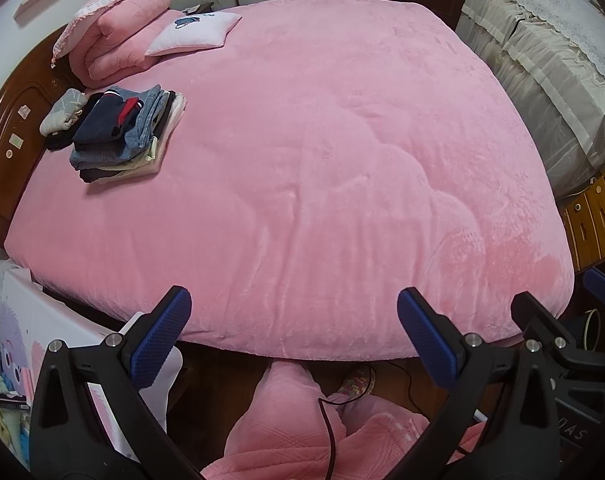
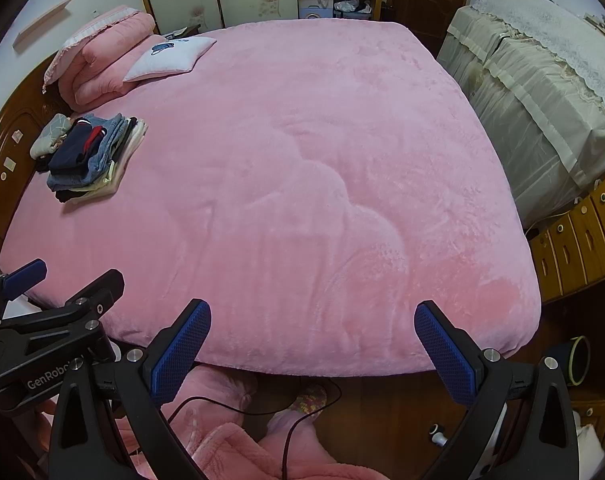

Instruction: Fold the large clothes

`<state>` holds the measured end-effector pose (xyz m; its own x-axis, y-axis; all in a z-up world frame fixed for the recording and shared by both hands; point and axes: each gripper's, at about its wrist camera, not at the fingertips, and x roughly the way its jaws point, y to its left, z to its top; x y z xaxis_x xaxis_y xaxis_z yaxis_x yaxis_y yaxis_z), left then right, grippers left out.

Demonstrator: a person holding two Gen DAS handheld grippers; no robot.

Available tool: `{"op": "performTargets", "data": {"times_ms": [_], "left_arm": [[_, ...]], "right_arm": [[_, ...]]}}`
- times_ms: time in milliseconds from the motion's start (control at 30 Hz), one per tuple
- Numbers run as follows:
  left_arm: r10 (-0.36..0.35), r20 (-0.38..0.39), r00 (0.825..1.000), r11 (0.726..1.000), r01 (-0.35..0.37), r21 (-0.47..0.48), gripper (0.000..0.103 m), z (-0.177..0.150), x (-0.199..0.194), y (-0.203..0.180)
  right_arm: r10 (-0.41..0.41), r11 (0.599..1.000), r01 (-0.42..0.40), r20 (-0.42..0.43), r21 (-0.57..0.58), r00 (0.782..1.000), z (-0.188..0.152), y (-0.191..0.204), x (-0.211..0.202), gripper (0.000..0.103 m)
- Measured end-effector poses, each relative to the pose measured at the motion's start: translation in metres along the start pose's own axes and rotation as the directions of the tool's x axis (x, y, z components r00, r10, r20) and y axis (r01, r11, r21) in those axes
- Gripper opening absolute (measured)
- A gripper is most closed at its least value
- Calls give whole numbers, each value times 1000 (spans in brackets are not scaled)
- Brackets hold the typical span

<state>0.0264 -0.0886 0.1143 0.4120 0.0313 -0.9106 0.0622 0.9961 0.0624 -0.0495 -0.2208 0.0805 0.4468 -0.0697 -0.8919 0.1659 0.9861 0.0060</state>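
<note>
A stack of folded clothes (image 1: 122, 132), dark blue on top of denim and pale pieces, lies on the pink bed (image 1: 322, 168) at the left, near the headboard; it also shows in the right wrist view (image 2: 92, 156). My left gripper (image 1: 294, 316) is open and empty, held over the bed's near edge. My right gripper (image 2: 312, 320) is open and empty, also over the near edge, beside the left gripper (image 2: 26, 276). No unfolded garment lies on the bed.
A folded pink quilt (image 1: 118, 36) and a white star pillow (image 1: 194, 32) sit at the bed's far left. Covered furniture (image 1: 550, 80) stands at the right, wooden drawers (image 2: 582, 236) beside it. The person's pink-clad legs (image 1: 286, 420) and a cable (image 1: 328, 428) are below.
</note>
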Motion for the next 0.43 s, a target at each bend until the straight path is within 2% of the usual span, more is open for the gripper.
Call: {"op": "performTargets", "data": {"times_ms": [433], "left_arm": [[12, 12, 1000, 1000, -12, -9, 102, 4, -5, -7]], "right_arm": [[-2, 1000, 2, 1, 1, 1000, -1, 1, 0, 103]]}}
